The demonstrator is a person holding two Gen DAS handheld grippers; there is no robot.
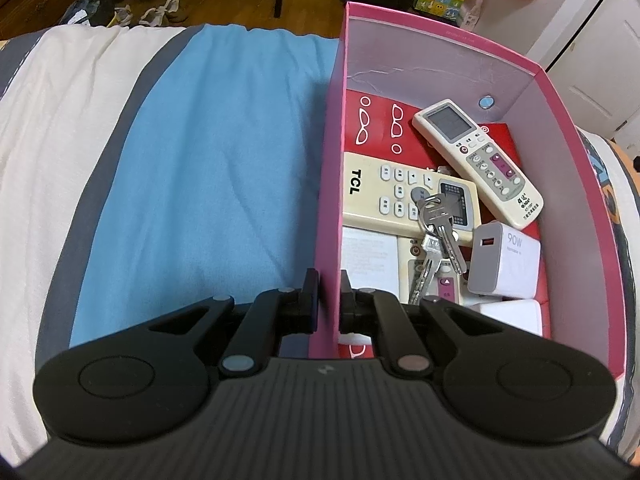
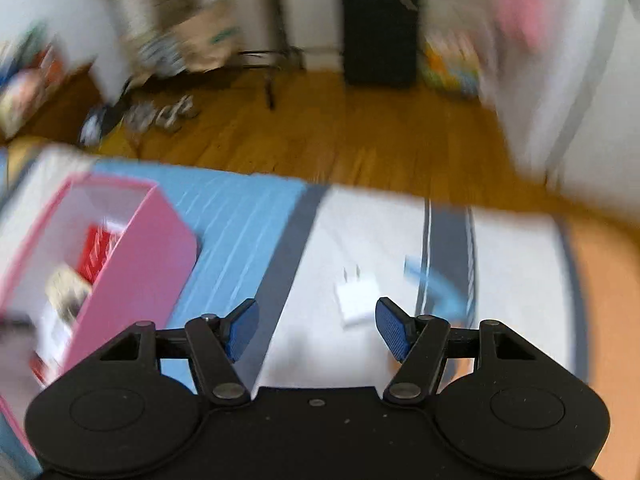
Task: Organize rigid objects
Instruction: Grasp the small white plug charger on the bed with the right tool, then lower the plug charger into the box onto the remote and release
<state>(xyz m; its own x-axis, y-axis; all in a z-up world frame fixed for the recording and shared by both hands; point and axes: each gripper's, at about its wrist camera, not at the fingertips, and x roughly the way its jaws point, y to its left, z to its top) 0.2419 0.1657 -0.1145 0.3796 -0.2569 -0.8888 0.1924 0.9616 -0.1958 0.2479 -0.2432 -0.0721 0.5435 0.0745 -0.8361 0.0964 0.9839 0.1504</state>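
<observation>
My left gripper [image 1: 329,300] is shut on the near left wall of the pink box [image 1: 334,168], one finger outside and one inside. Inside the box lie a cream TCL remote [image 1: 400,196], a white remote [image 1: 480,160], a bunch of keys [image 1: 436,236], a 90W white charger [image 1: 504,264] and red cartons [image 1: 376,124]. The right wrist view is blurred by motion. My right gripper [image 2: 317,330] hangs open over the bed with nothing between its blue pads [image 2: 394,334]. A small white plug adapter [image 2: 356,298] lies just ahead of it, and the pink box [image 2: 132,248] is at the left.
The striped bed cover [image 1: 208,152] in blue, grey and white runs left of the box. A small blue object [image 2: 434,280] lies on the bed right of the adapter. Beyond the bed edge are a wooden floor [image 2: 360,136], shoes [image 1: 156,14] and a black cabinet [image 2: 380,36].
</observation>
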